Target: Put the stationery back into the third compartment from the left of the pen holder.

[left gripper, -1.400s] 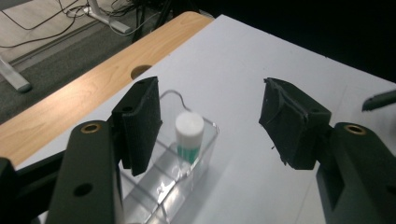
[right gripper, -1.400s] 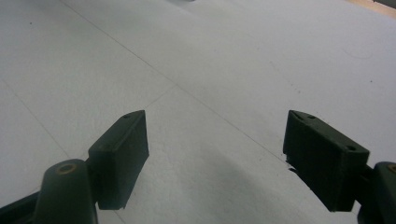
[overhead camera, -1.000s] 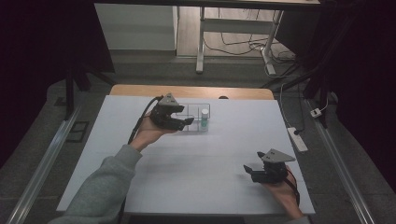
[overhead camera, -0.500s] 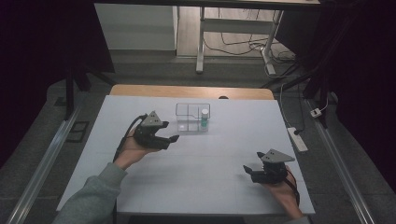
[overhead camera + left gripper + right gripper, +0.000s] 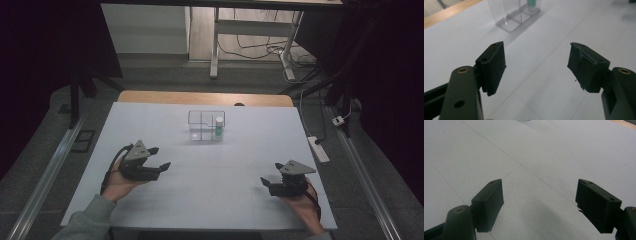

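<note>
A clear plastic organizer box (image 5: pixel 205 125) with compartments stands at the middle back of the white table (image 5: pixel 210 200). A small bottle with a white cap and green body (image 5: pixel 219 128) stands upright in its right compartment. My left gripper (image 5: pixel 159 158) rests low at the table's left, open and empty, well short of the box. In the left gripper view the box (image 5: pixel 510 15) lies ahead between the parted jaws (image 5: pixel 537 63). My right gripper (image 5: pixel 265 181) sits open and empty near the front right, and the right gripper view has its gripper (image 5: pixel 539 202) over bare tabletop.
A wooden strip (image 5: pixel 205 98) borders the table's far edge. A power strip (image 5: pixel 318 148) and cables lie on the floor to the right. A metal rail (image 5: pixel 45 175) runs along the left side. A desk frame (image 5: pixel 250 30) stands behind.
My left gripper has drawn back from the clear box toward the front left of the table, open and empty. The right gripper has stayed put.
</note>
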